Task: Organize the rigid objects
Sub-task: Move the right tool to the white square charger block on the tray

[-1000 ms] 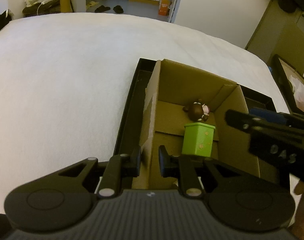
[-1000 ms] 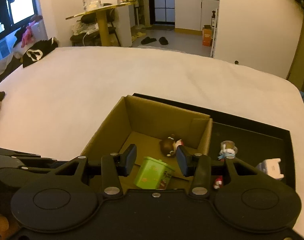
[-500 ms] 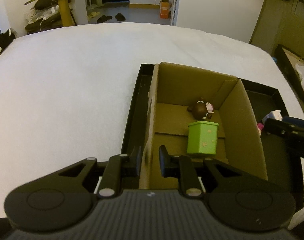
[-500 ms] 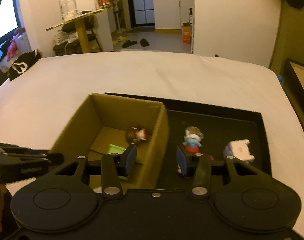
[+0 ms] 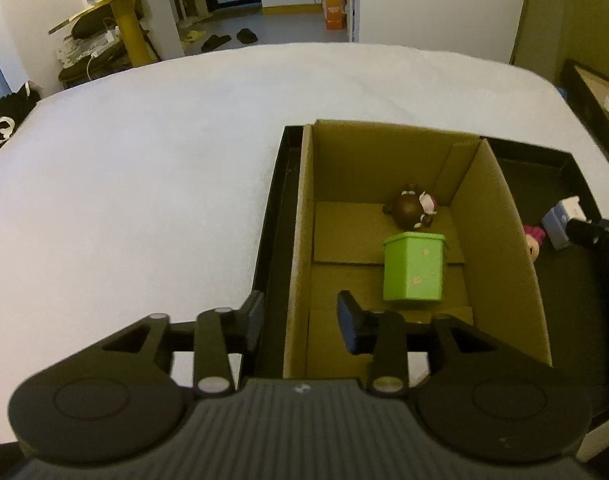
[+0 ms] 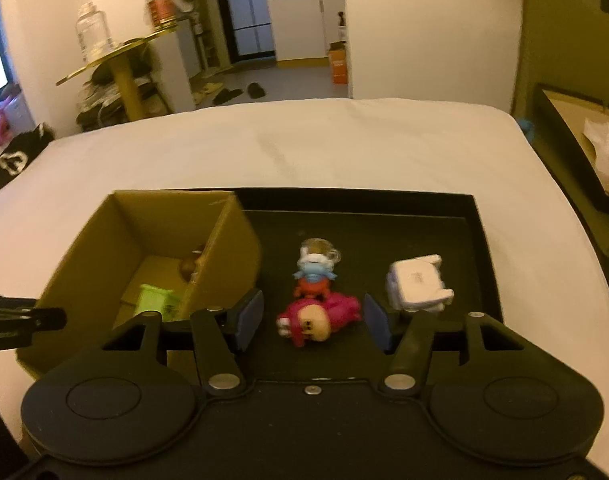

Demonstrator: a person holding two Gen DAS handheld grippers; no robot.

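A cardboard box (image 5: 500, 216) stands in the left end of a black tray (image 6: 480, 240) on the white bed. Inside it are a green lidded box (image 5: 414, 266) and a brown figurine (image 5: 410, 207). My left gripper (image 5: 298, 318) is open, straddling the box's left wall near the front. My right gripper (image 6: 310, 318) is open just above a pink figurine (image 6: 320, 318) lying in the tray. Behind it stand a blue-and-red figurine (image 6: 314, 270) and a white cube toy (image 6: 416, 282).
The white bed (image 5: 144, 168) spreads left and behind the tray. A yellow round table (image 6: 116, 60) with a jar stands past the bed. A second dark tray (image 6: 576, 140) lies at the right.
My right gripper has swung right, from over the cardboard box to the tray's toys, and opened wider. My left gripper opened around the box wall and drew back slightly.
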